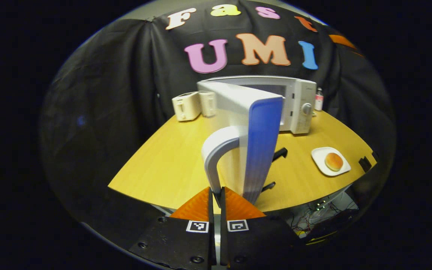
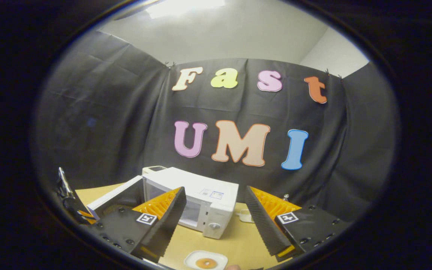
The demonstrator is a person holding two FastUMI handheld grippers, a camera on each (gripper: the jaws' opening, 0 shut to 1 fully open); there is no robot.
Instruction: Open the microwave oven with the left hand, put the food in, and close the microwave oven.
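Observation:
The white microwave (image 1: pixel 298 105) stands at the back of the wooden table (image 1: pixel 171 165). Its door (image 1: pixel 257 146) is swung wide open toward me. My left gripper (image 1: pixel 216 195) is shut on the lower end of the door's curved white handle (image 1: pixel 216 153). A round bun (image 1: pixel 334 161) lies on a white plate (image 1: pixel 323 165) at the table's right front. In the right gripper view, my right gripper (image 2: pixel 216 225) is held open high above the table, over the plate (image 2: pixel 205 258) with the bun (image 2: pixel 205 263). The microwave (image 2: pixel 201 210) stands beyond it with its door (image 2: pixel 114 198) out to the left.
A white toaster (image 1: pixel 186 107) and a second white appliance (image 1: pixel 207 103) stand left of the microwave. A small bottle (image 1: pixel 318 99) stands at its right. Black clips (image 1: pixel 279 153) and another clip (image 1: pixel 364 163) lie on the table. Wires show below the table's front edge.

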